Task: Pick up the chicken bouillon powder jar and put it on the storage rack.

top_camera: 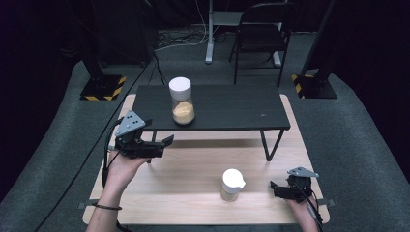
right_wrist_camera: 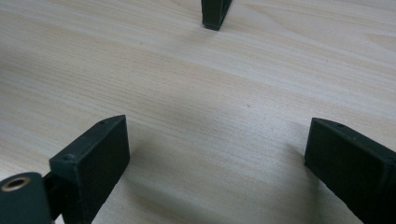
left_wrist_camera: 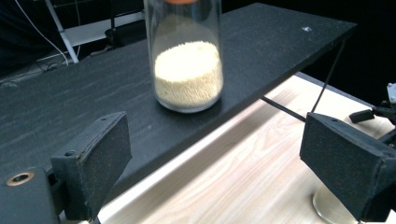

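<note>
Two jars stand in the scene. One glass jar [top_camera: 182, 101] with a white lid and a layer of pale yellow grains in its lower part stands upright on the black shelf [top_camera: 232, 108], a low raised board on thin black legs set across the far half of the wooden counter [top_camera: 193, 169]. The second jar [top_camera: 231, 184], also white-topped, stands upright on the bare counter in front of the shelf, toward the person's right.

There are two claws, one in each hand. The left claw [top_camera: 167, 142] hovers just in front of the shelf's near left edge, pointing toward the shelf, with the grain jar [left_wrist_camera: 188, 60] ahead of it and apart from it. Its jaws stand wide, and nothing lies between them; its fingers [left_wrist_camera: 98, 163] touch nothing. In the left gripper view, the glass base of the second jar [left_wrist_camera: 329, 210] shows behind the right-hand jaw.

The right claw [top_camera: 274, 187] sits low at the near right of the counter, just beside the second jar and pointing toward it without touching. Its jaws are also spread wide and empty over the bare wood [right_wrist_camera: 196, 93], and one black shelf leg [right_wrist_camera: 215, 14] stands farther off.
</note>
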Available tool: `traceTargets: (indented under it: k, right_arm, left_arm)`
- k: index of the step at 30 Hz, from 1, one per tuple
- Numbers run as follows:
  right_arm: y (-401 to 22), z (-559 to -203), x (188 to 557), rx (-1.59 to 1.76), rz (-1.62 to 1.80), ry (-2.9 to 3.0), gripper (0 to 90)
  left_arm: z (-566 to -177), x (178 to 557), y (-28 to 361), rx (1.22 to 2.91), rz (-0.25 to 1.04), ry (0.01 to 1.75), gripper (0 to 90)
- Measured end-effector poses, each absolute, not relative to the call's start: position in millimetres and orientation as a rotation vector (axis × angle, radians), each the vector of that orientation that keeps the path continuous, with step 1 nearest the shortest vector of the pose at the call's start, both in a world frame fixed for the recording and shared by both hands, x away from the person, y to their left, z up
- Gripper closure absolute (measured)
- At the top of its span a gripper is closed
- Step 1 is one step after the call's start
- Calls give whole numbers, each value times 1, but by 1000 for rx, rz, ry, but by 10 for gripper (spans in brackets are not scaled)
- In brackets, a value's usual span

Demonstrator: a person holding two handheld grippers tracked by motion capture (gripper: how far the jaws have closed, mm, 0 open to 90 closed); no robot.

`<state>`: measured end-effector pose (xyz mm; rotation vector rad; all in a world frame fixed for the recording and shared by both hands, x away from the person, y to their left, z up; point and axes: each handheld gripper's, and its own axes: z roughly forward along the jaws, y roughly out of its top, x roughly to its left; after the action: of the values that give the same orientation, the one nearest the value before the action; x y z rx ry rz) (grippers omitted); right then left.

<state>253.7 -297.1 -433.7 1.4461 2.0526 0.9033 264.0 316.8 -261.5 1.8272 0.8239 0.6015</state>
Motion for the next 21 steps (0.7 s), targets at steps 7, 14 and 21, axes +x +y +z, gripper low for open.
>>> traceTargets:
  k: [7,14,21]
  right_arm:
    - [-297,-434,254,1446,903,2052,56]
    - [-297,-434,254,1446,903,2052,56]
    - [-297,-434,254,1446,904,2052,56]
  left_arm:
    - [-279,248,320,1808,634,828,88]
    - [-298,238,327,1811,609,843,76]
    - [-315,224,333,1809,617,864,67]
